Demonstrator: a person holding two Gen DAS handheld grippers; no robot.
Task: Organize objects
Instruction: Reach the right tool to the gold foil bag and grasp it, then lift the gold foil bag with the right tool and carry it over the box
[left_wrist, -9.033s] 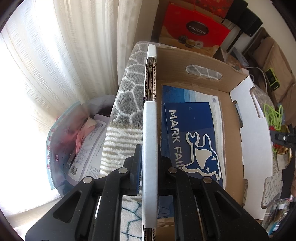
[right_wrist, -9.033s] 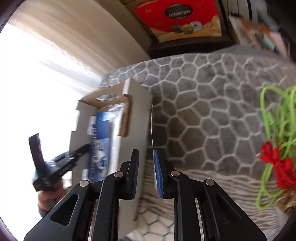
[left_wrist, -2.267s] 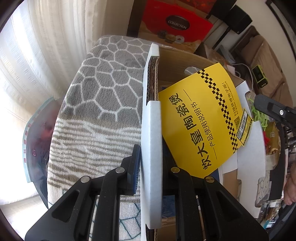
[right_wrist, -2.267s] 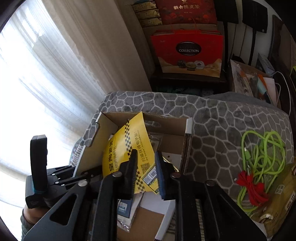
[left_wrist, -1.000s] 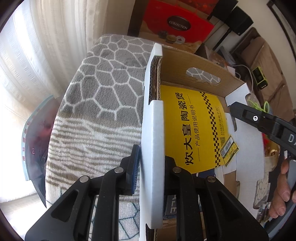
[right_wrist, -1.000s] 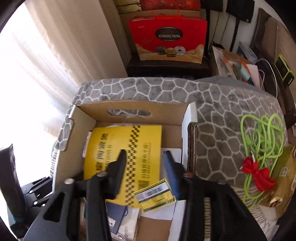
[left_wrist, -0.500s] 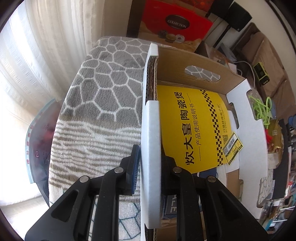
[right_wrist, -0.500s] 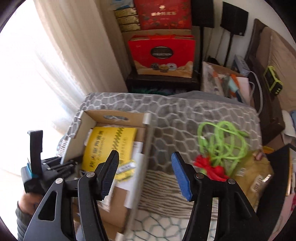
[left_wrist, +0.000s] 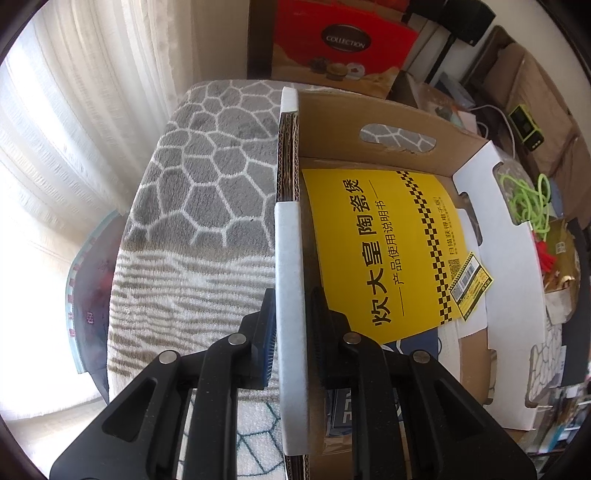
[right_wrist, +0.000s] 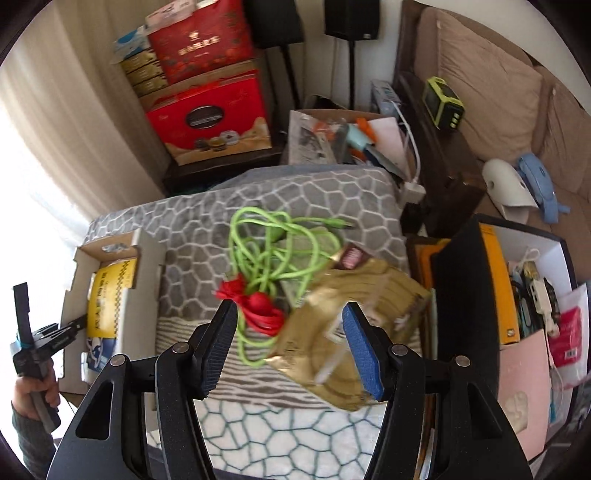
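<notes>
While the left gripper (left_wrist: 290, 325) pinches the box (left_wrist: 388, 122) wall, the right gripper (right_wrist: 288, 343) hangs spread.
Yellow booklet (left_wrist: 384, 247), black checker stripe, lies flat in the box; green cable (right_wrist: 280, 240) and gold packet (right_wrist: 343, 332) rest on the blanket (right_wrist: 258, 195).

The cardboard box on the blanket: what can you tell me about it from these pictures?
The cardboard box is an open, shallow carton, brown corrugated inside and white outside, with oval handle cut-outs in its walls. It sits on a grey honeycomb-patterned blanket. A yellow instruction booklet with black checkered trim lies flat on top of its contents, covering a blue item beneath. The left gripper is clamped on its near wall, one finger inside and one outside.
</notes>
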